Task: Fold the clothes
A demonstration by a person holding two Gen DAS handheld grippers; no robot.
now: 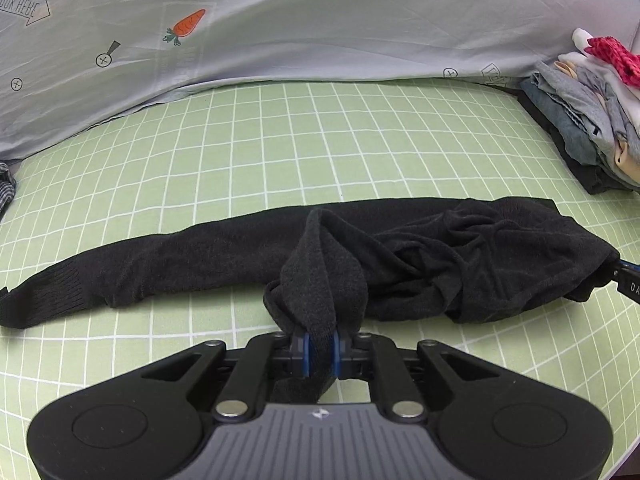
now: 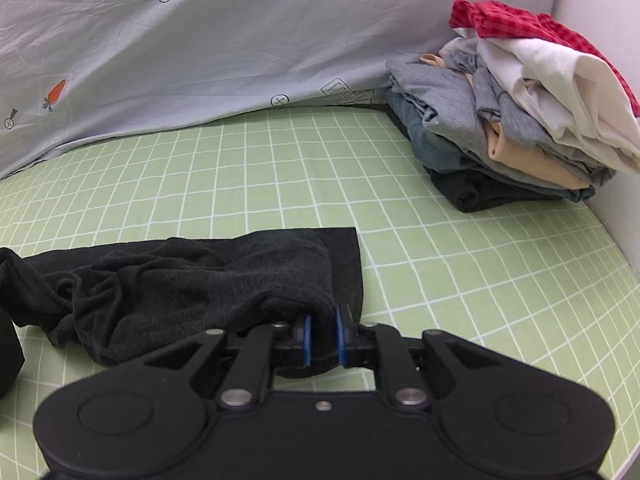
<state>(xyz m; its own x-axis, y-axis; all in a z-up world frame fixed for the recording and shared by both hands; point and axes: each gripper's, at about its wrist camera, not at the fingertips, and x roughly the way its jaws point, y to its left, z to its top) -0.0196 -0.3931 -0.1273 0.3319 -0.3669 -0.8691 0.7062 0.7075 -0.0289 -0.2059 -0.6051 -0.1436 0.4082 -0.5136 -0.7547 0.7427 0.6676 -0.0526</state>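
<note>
A long black knit garment (image 1: pixel 224 256) lies stretched left to right across the green checked sheet (image 1: pixel 280 152). My left gripper (image 1: pixel 320 350) is shut on a pulled-up fold of its near edge around the middle. My right gripper (image 2: pixel 323 340) is shut on the garment's right end (image 2: pixel 200 280), where the cloth is bunched and creased. The right gripper's tip shows at the right edge of the left wrist view (image 1: pixel 628 280). The garment's left end with a ribbed cuff (image 1: pixel 52 296) lies flat.
A stack of folded clothes (image 2: pixel 516 120) in grey, beige, white and red sits at the far right by a white wall (image 2: pixel 608 40). A pale blue printed sheet (image 1: pixel 280 20) rises behind the bed surface. A dark checked cloth (image 1: pixel 6 188) is at the left edge.
</note>
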